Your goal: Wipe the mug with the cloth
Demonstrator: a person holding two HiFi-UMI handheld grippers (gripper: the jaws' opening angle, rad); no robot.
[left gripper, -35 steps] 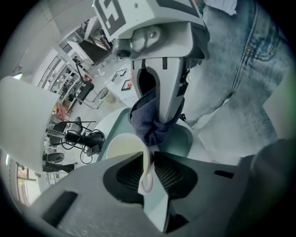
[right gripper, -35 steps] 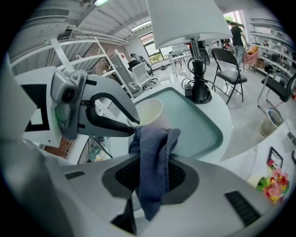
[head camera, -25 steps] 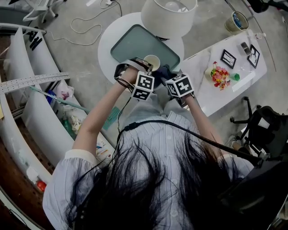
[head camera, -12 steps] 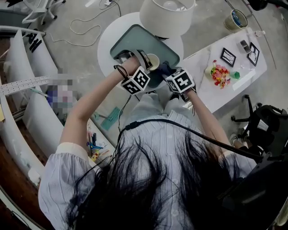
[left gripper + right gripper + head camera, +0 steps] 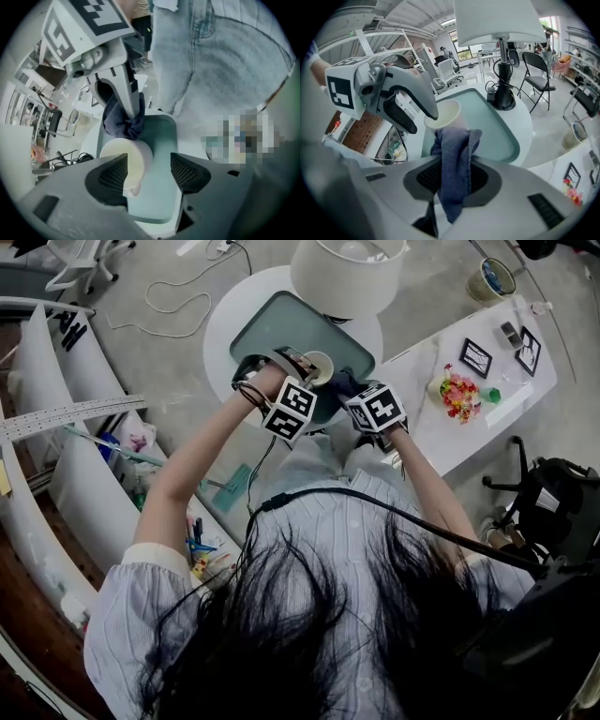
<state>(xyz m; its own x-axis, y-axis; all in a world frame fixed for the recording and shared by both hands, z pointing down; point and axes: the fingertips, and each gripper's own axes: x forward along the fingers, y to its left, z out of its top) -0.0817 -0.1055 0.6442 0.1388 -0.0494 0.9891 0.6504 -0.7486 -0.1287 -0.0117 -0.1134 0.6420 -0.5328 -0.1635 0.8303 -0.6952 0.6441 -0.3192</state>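
A cream mug (image 5: 123, 165) stands upright on the teal tray (image 5: 161, 140). My left gripper (image 5: 149, 164) points straight down over it. Its jaws have just been opening and now stand wide, with the mug's near wall between them and no pad pressing on it. From the right gripper view, the left gripper (image 5: 421, 119) straddles the rim of the mug (image 5: 443, 112). My right gripper (image 5: 452, 176) is shut on a dark blue cloth (image 5: 454, 150), whose free end lies against the mug's side. In the head view both grippers meet at the mug (image 5: 318, 366).
A lamp with a white shade (image 5: 349, 273) and black base (image 5: 504, 93) stands at the tray's far side on the round white table (image 5: 225, 334). A white side table (image 5: 422, 427) holds small items. Shelves (image 5: 84, 465) are at left and chairs (image 5: 539, 70) beyond.
The left hand has rolled a little above the mug. Both hands stay over the tray's near edge, and the mug and the cloth keep their places.
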